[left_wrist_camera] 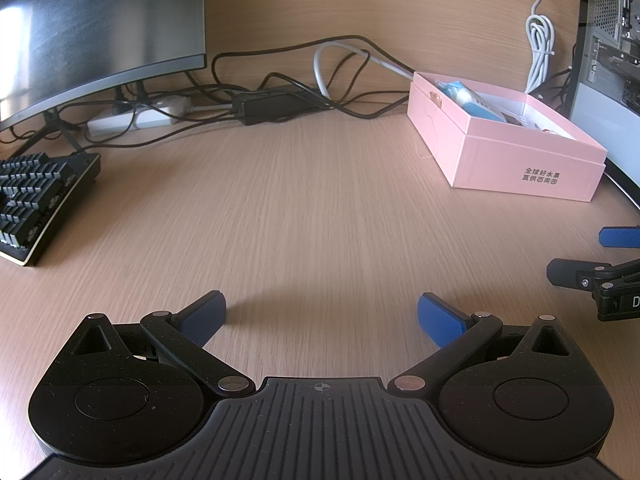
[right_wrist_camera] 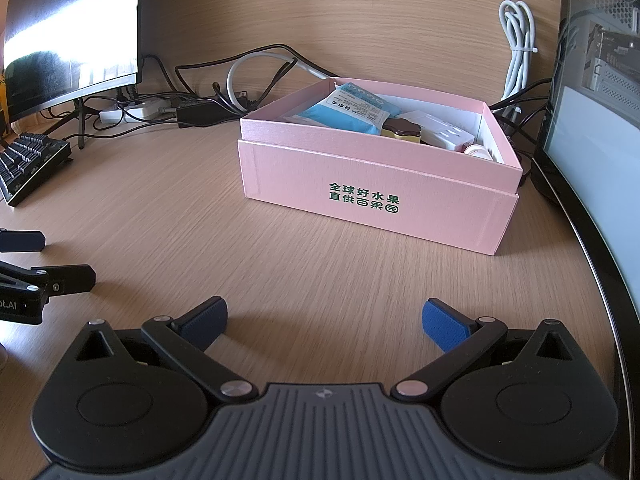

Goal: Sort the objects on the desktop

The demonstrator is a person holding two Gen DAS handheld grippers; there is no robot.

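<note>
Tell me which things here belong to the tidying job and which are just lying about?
Job: pink box, blue packet and brown-lidded item inside it; left tool and right tool, both open.

Lying about: keyboard, monitor, black cables, white cable.

Green characters "全球好水果 直供百果园" are printed on the pink box point(right_wrist_camera: 376, 196) front wall; "ot.AI" is seen, cut off, on the left gripper point(right_wrist_camera: 24, 258) body.

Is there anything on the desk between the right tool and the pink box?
Nothing visible. Bare wooden desk lies between the open right tool and the pink cardboard box. The left tool sits off to the side, clear of that path. The box is open-topped and already holds items.
</note>
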